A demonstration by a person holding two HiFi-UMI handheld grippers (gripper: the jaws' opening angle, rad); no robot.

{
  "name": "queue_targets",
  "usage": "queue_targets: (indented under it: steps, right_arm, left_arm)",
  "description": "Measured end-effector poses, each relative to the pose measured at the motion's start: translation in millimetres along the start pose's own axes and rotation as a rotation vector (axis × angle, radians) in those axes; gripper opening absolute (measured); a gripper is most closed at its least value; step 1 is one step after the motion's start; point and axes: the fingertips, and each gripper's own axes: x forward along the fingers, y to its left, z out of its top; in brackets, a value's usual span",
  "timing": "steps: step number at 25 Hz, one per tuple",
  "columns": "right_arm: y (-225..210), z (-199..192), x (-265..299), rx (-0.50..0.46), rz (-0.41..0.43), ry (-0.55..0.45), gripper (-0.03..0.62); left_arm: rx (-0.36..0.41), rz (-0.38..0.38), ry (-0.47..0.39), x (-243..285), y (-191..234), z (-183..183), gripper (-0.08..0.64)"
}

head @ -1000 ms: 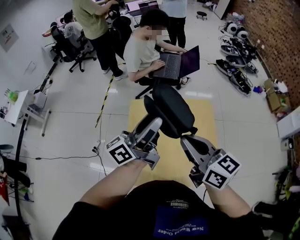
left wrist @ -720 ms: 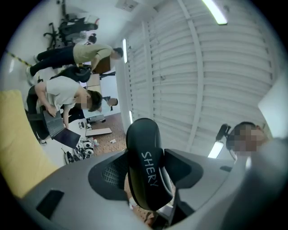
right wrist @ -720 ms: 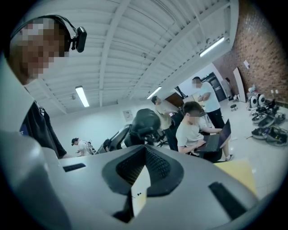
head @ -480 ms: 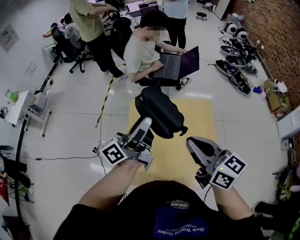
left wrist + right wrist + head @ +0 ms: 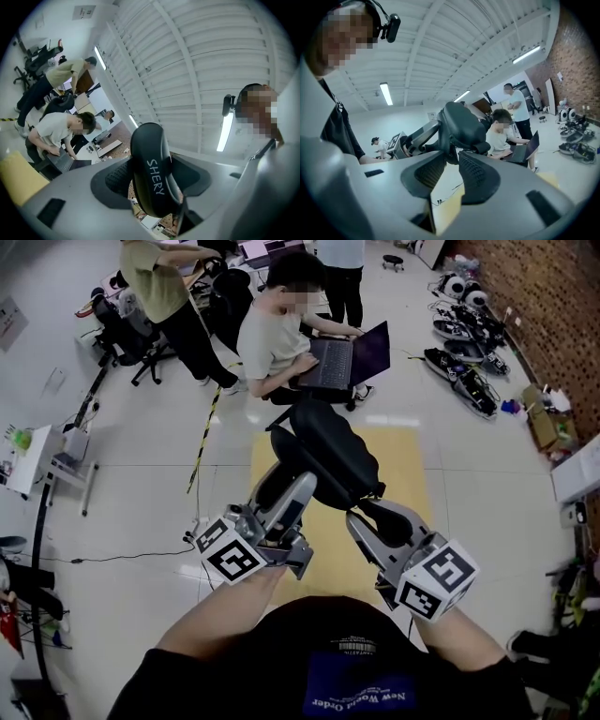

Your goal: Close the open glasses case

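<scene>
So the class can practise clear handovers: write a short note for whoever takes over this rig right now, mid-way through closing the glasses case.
Left gripper: shut on the glasses case, holding it up in the air.
Right gripper: its jaws have just been opening and now stand apart, with the tips by the case's near end, not pressing on it.
Done: the case looks folded shut, though its seam is not clear.
Left: probably check that the lid is fully closed.

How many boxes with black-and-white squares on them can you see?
2. The left cube is low on the left of the head view; the right cube is low on the right. No others show.
</scene>
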Motion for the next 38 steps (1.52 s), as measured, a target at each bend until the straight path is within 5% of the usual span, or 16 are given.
queue_targets:
  steps: [4, 14, 22, 25, 28, 33, 34, 38]
  right_arm:
    - [-1.3, 1.4, -3.2, -0.002, -0.011, -0.003, 0.015]
    - [4.2, -3.8, -9.7, 0.038, 0.056, 0.014, -0.011]
    - [10.2, -5.4, -17.0, 0.012, 0.118, 0.034, -0.015]
    - [1.0, -12.8, -22.0, 0.023, 0.098, 0.066, -0.015]
    - [-1.2, -15.4, -28.8, 0.079, 0.107, 0.054, -0.015]
    - [26.6, -2.5, -19.3, 0.004, 0.142, 0.02, -0.012]
    - [30.4, -0.3, -15.7, -0.014, 0.146, 0.022, 0.066]
    - [23.5, 5.0, -10.2, -0.011, 0.083, 0.004, 0.08]
  left_arm:
    - [0.024, 0.009, 0.023, -1.0, -0.1, -0.9, 0.258]
    - [0.044, -0.028, 0.066, -9.5, -8.6, -2.6, 0.258]
    - [-0.176, -0.074, 0.066, -18.8, 1.3, -11.1, 0.252]
    - [-0.301, -0.067, -0.002, -25.9, 14.1, -0.7, 0.247]
    - [-0.217, -0.008, 0.03, -34.8, 24.8, 10.0, 0.247]
    - [-0.082, -0.006, 0.05, -31.0, 4.3, 8.7, 0.249]
    - [-0.043, -0.008, 0.055, -27.3, -1.6, 9.1, 0.249]
    - [0.11, 0.007, 0.074, -17.5, -18.4, 9.1, 0.249]
